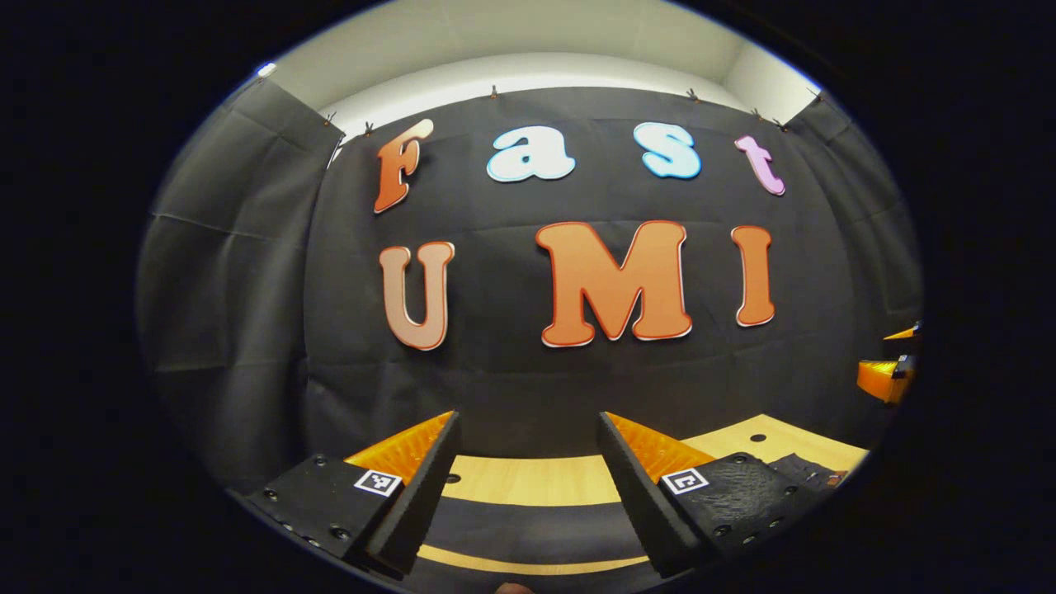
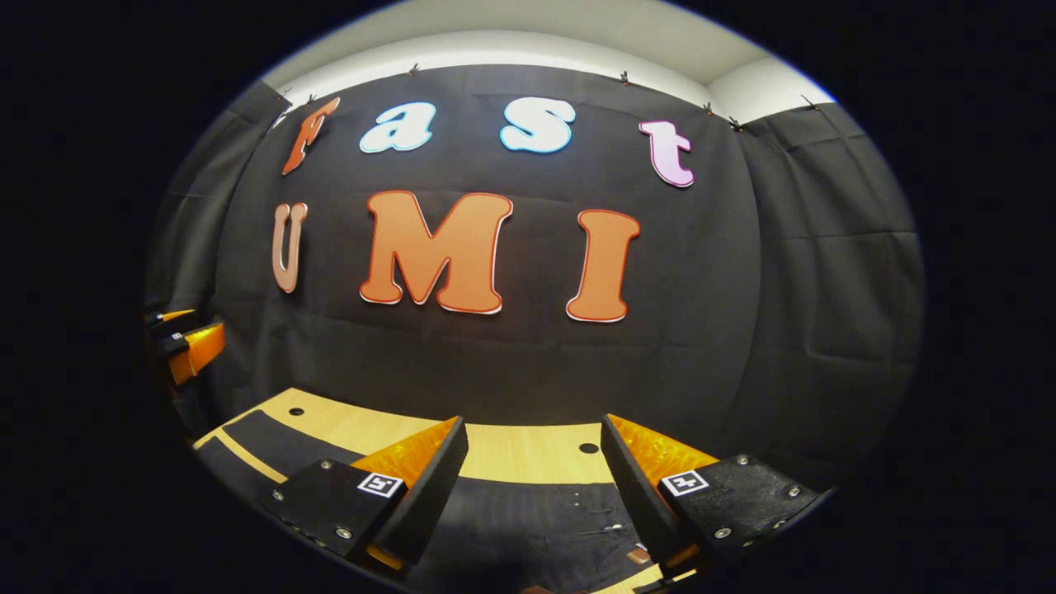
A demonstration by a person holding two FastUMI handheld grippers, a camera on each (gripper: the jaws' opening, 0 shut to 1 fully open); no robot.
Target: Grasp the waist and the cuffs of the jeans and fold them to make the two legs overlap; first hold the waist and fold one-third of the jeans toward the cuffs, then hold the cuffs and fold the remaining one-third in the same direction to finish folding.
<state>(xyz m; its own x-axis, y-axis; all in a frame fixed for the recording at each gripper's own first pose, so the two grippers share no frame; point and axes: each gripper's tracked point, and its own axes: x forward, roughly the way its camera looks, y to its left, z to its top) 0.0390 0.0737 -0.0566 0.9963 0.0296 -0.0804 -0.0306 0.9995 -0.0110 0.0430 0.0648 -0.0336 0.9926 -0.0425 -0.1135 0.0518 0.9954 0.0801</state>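
Dark jeans (image 1: pixel 528 528) lie flat on the wooden table (image 1: pixel 528 480), stretching sideways below both grippers. A thin strip of table shows between two dark bands of the cloth. In the right gripper view the jeans (image 2: pixel 528 528) show small rivets and a tag near the bottom edge. My left gripper (image 1: pixel 528 417) hangs above the jeans, open, with nothing between its fingers. My right gripper (image 2: pixel 535 421) is also open and holds nothing, raised over the cloth. Each gripper appears at the edge of the other's view: the right gripper (image 1: pixel 887 375) and the left gripper (image 2: pixel 186 342).
The black cloth wall (image 1: pixel 528 379) stands close behind the table's far edge and wraps round both sides. Small round holes (image 2: pixel 588 448) dot the tabletop (image 2: pixel 346 425) beyond the jeans.
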